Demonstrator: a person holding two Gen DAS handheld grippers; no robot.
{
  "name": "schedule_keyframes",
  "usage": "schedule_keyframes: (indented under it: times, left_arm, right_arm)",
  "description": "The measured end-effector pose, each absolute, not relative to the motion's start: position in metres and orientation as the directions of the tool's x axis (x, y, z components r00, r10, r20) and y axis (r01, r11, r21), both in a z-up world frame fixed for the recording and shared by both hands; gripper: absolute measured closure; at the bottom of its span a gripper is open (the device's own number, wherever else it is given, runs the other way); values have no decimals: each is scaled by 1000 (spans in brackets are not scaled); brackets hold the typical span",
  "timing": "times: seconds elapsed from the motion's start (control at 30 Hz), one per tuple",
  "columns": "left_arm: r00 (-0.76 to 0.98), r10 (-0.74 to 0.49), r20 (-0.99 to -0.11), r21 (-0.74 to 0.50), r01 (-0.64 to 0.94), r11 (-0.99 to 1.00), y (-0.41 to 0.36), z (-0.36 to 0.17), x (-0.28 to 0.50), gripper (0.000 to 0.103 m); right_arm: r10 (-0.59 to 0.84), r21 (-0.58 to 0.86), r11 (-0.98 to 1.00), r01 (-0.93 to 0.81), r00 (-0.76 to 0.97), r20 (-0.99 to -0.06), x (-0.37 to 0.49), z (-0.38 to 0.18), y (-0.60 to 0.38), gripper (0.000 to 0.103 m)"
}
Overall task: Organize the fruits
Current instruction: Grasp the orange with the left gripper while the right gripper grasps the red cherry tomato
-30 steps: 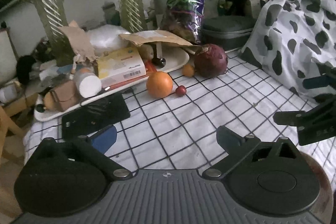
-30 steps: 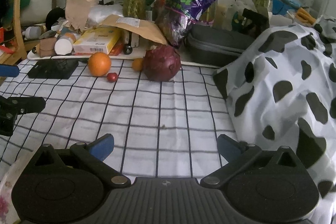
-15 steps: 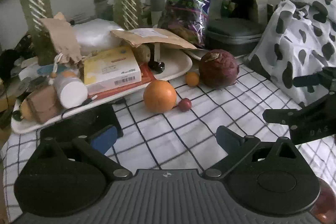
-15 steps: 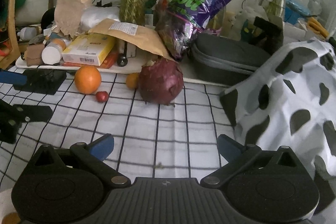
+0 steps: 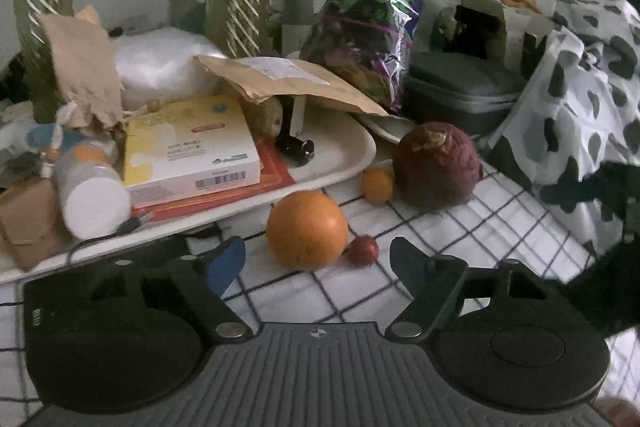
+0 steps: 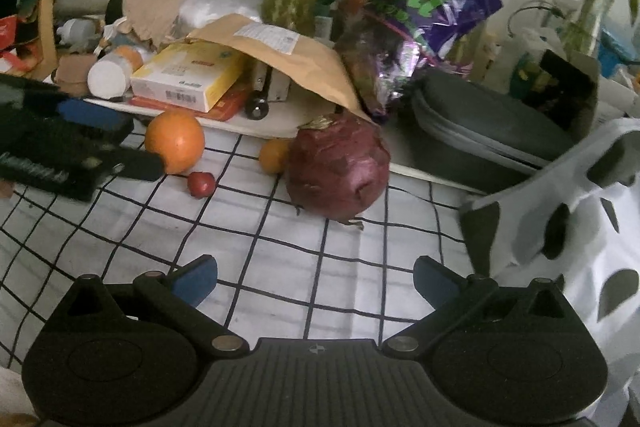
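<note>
On the checked tablecloth (image 5: 500,227) lie an orange (image 5: 307,229), a small red fruit (image 5: 363,249), a small orange fruit (image 5: 378,185) and a big dark red fruit (image 5: 436,165). My left gripper (image 5: 318,261) hangs just short of the orange; its jaws are closing, and the orange and small red fruit sit just ahead of the gap, untouched by the pads. My right gripper (image 6: 315,279) stands open over bare cloth, facing the big dark red fruit (image 6: 338,171) a short way ahead. In the right wrist view the left gripper (image 6: 80,155) reaches beside the orange (image 6: 175,141).
A white tray (image 5: 344,151) behind the fruits holds a yellow box (image 5: 188,143), a white bottle (image 5: 94,203) and a brown envelope (image 5: 288,83). Further back stand a purple bag (image 5: 372,27), a grey case (image 5: 460,95) and plant vases. A spotted cloth (image 5: 580,107) lies at the right.
Both grippers have moved forward and lower toward the fruits, which now look larger. The left gripper's fingers have drawn closer together in front of the orange.
</note>
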State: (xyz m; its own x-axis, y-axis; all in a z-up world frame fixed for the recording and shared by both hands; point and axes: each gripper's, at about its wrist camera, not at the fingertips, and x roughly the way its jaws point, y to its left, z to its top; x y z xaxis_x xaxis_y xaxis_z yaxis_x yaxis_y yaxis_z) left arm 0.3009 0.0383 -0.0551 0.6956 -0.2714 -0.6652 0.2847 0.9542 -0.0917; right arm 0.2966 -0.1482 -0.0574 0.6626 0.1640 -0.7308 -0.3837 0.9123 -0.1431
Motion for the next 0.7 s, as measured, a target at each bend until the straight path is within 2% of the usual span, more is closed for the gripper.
schedule_keyframes:
  times: [0.13, 0.27, 0.3, 0.37, 0.6, 0.67, 0.7]
  left_arm:
    - [692, -282, -664, -129, 265, 955, 37, -60, 317, 27]
    - [669, -286, -686, -159, 246, 956, 38, -70, 332, 38]
    - [661, -279, -697, -163, 234, 959, 38, -73, 336, 45]
    - [645, -298, -703, -193, 231, 954, 41, -78, 340, 52]
    - [671, -271, -690, -171, 213, 962, 53, -64, 336, 53]
    - [685, -261, -680, -163, 206, 965, 57, -58, 333, 53]
    - [691, -257, -675, -161, 202, 966, 60, -55, 332, 53]
  right_arm:
    - [185, -142, 899, -414, 653, -734, 303, -64, -144, 0]
    - [222, -134, 880, -456, 644, -733, 306, -70, -137, 0]
    - [229, -133, 876, -464, 643, -731, 307, -71, -136, 0]
    - [249, -126, 869, -479, 642, -726, 307, -71, -133, 0]
    - [349, -69, 840, -538, 634, -691, 310, -68, -117, 2]
    - [376, -51, 831, -554, 628, -682, 312, -68, -109, 13]
    - [384, -46, 827, -560, 624, -681, 313, -68, -105, 14]
